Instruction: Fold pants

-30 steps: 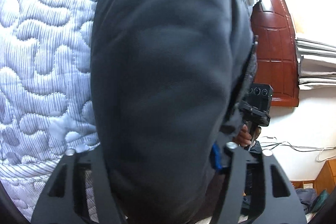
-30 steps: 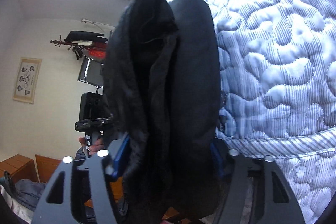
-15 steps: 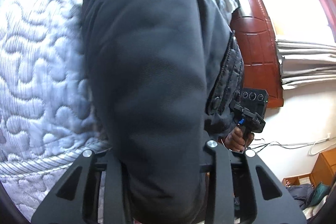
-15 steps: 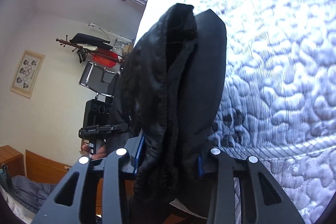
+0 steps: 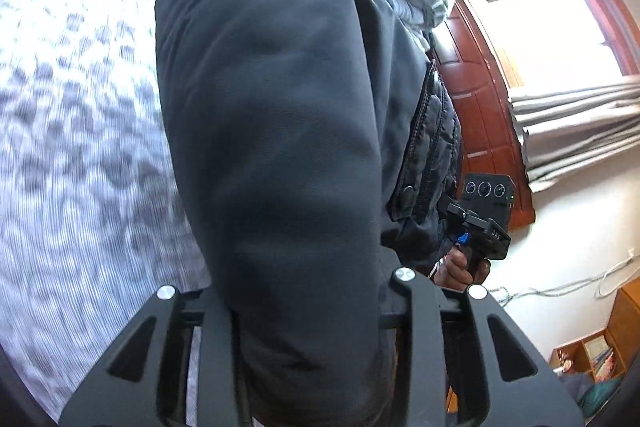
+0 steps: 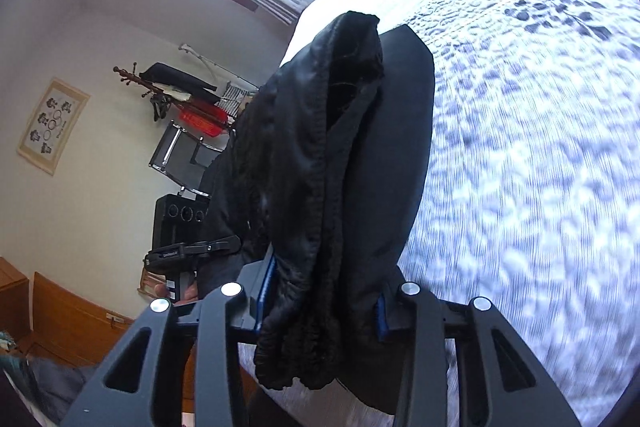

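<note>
both the left gripper and right gripper pinch the dark pants, held up over the quilted bed.

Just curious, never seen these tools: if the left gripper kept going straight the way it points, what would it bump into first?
Likely nothing new: the left gripper is already shut on the pants, with the quilted bed beyond; depth unclear.

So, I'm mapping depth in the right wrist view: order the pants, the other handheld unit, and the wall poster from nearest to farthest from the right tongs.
1. Pants: clamped in the right tongs, centre.
2. Other handheld unit: left, just past the cloth.
3. Wall poster: far left, on the wall.
</note>
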A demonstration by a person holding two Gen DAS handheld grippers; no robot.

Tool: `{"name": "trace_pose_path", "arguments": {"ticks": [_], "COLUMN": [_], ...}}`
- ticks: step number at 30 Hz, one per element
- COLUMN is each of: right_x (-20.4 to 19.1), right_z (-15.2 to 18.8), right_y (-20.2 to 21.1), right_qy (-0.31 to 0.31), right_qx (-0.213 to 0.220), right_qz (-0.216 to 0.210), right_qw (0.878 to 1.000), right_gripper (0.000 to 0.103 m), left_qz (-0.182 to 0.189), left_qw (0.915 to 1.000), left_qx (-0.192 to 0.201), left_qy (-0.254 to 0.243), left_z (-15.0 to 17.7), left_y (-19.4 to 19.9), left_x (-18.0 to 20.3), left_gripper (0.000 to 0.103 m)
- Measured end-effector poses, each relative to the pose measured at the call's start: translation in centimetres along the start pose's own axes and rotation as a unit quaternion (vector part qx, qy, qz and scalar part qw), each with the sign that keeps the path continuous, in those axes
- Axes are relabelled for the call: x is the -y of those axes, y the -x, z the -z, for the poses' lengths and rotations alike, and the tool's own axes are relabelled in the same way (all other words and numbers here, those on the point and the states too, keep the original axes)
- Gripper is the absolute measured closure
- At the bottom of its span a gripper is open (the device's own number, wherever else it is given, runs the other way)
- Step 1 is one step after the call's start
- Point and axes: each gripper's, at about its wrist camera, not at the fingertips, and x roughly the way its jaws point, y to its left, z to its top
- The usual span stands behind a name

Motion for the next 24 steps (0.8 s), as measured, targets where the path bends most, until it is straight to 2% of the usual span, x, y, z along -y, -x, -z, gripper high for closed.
{"name": "trace_pose_path", "arguments": {"ticks": [5, 9, 12, 14, 15, 17, 18, 19, 20, 22, 24], "right_x": [3.0, 6.2, 7.8, 8.5, 8.7, 9.8, 10.1, 10.5, 11.2, 11.9, 12.0], "right_z": [-4.4, -5.6, -5.7, -5.4, -5.3, -5.1, -5.0, -4.8, -4.3, -3.4, -2.7], "right_y": [-4.2, -7.3, -8.1, -8.3, -8.3, -8.1, -8.0, -7.8, -7.3, -6.0, -5.0], "right_qy": [-0.025, -0.054, -0.069, -0.074, -0.076, -0.087, -0.092, -0.095, -0.101, -0.108, -0.114], "right_qx": [-0.023, -0.043, -0.043, -0.041, -0.039, -0.034, -0.032, -0.028, -0.022, -0.004, 0.009], "right_qz": [0.011, 0.022, 0.019, 0.016, 0.015, 0.01, 0.009, 0.012, 0.017, 0.015, 0.021], "right_qw": [0.999, 0.997, 0.997, 0.996, 0.996, 0.996, 0.995, 0.995, 0.995, 0.994, 0.993], "right_gripper": [0.065, 0.064, 0.061, 0.059, 0.058, 0.05, 0.047, 0.04, 0.038, 0.036, 0.035], "left_qz": [-0.024, -0.04, -0.019, -0.019, -0.021, -0.02, -0.024, -0.027, -0.029, -0.041, -0.065], "left_qw": [0.9995, 0.9986, 0.9987, 0.9988, 0.9987, 0.9983, 0.9978, 0.9973, 0.9966, 0.9951, 0.9916], "left_qx": [0.012, 0.006, 0.009, 0.013, 0.016, 0.024, 0.028, 0.032, 0.045, 0.065, 0.097], "left_qy": [0.016, 0.035, 0.047, 0.042, 0.044, 0.05, 0.055, 0.06, 0.064, 0.062, 0.054], "left_z": [-3.9, -5.5, -5.6, -5.3, -5.2, -4.9, -4.7, -4.5, -4.3, -3.9, -3.2], "left_y": [-0.8, -1.1, -0.9, -0.9, -0.9, -0.9, -0.9, -0.8, -0.4, 1.0, 2.8], "left_x": [-3.5, -6.6, -8.2, -8.5, -8.9, -9.2, -9.4, -9.7, -9.8, -10.4, -10.3], "left_gripper": [0.071, 0.067, 0.062, 0.058, 0.053, 0.046, 0.036, 0.029, 0.027, 0.016, 0.014]}}
